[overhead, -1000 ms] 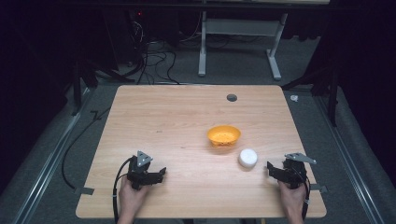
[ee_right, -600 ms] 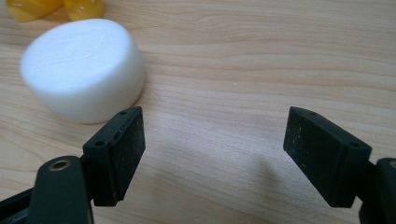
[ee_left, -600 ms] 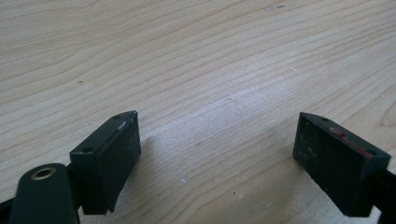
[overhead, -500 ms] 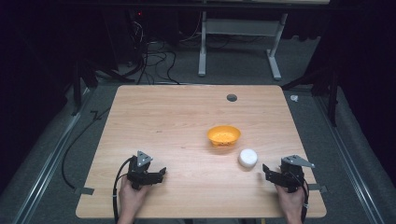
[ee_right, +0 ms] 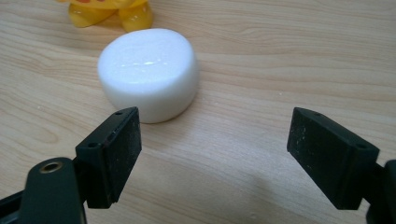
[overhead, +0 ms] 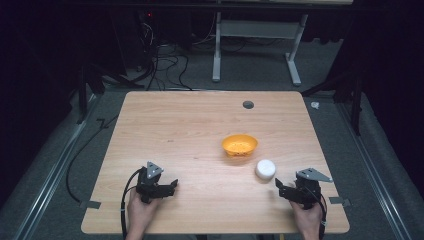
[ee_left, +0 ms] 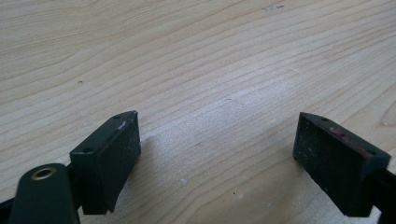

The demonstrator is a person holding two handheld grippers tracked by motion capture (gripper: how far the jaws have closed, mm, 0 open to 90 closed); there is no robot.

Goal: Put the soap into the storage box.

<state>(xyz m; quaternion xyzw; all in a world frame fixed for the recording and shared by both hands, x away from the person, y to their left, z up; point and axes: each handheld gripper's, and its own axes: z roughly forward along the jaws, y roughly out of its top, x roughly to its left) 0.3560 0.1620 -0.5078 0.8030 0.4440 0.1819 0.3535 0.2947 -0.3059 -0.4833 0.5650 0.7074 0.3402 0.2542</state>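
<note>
On the wooden table [overhead: 190,130], right of the middle, stands an orange bowl [overhead: 239,145], with a white round puck [overhead: 265,169] just in front of it to the right. My right gripper [overhead: 278,186] is near the front right corner, a short way from the puck and pointing left. In the right gripper view its jaws have just been opening and the gripper [ee_right: 215,154] stands open on bare wood. The puck [ee_right: 148,72] lies ahead to the left and the bowl [ee_right: 109,11] is behind it. My left gripper [overhead: 171,184] rests at the front left, open [ee_left: 215,158] over bare wood.
A dark round hole [overhead: 248,104] is set in the table near its far edge. Small grey tape strips stick out at the front left [overhead: 90,204] and front right [overhead: 336,201] edges. On the floor beyond the table are cables [overhead: 160,60] and a white desk frame [overhead: 217,50].
My right gripper has shifted a little to the left, nearer the white puck, and its jaws stand wider apart. The left gripper, the bowl and the puck have stayed put.
</note>
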